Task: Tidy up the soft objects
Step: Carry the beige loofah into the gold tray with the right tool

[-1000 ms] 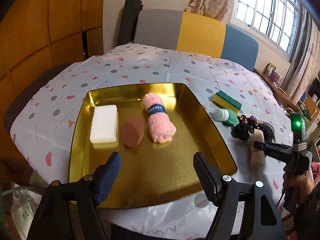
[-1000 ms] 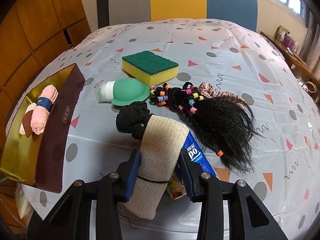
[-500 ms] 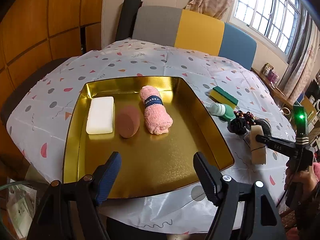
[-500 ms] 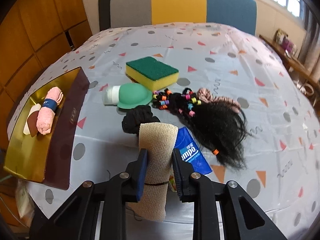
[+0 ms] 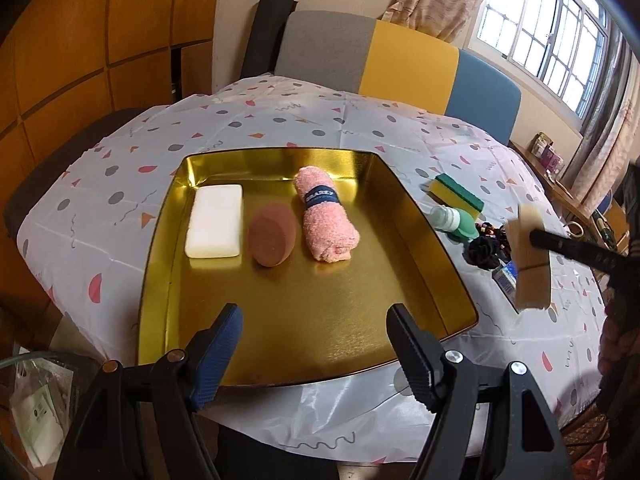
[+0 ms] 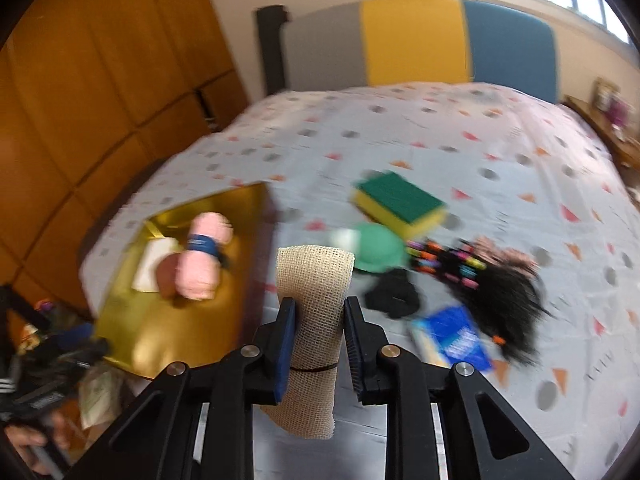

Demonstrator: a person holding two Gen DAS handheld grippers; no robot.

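A gold tray [image 5: 436, 240] holds a white sponge [image 5: 215, 221], a brown pad [image 5: 272, 240] and a rolled pink towel [image 5: 326, 220]. My left gripper [image 5: 316, 344] is open and empty over the tray's near edge. My right gripper [image 6: 319, 340] is shut on a beige mesh roll [image 6: 316, 300], held upright above the table right of the tray [image 6: 168, 320]; the roll also shows in the left wrist view [image 5: 530, 264].
On the spotted tablecloth [image 6: 480, 140] lie a green-and-yellow sponge [image 6: 400, 204], a green bottle [image 6: 374, 250], a black scrunchie [image 6: 394, 294], a black hair piece with coloured bands [image 6: 496, 284] and a blue packet [image 6: 456, 338]. Chairs stand behind the table.
My right gripper has lifted the beige roll off the table and swung it left toward the tray. The left gripper has drawn back a little and stays open.
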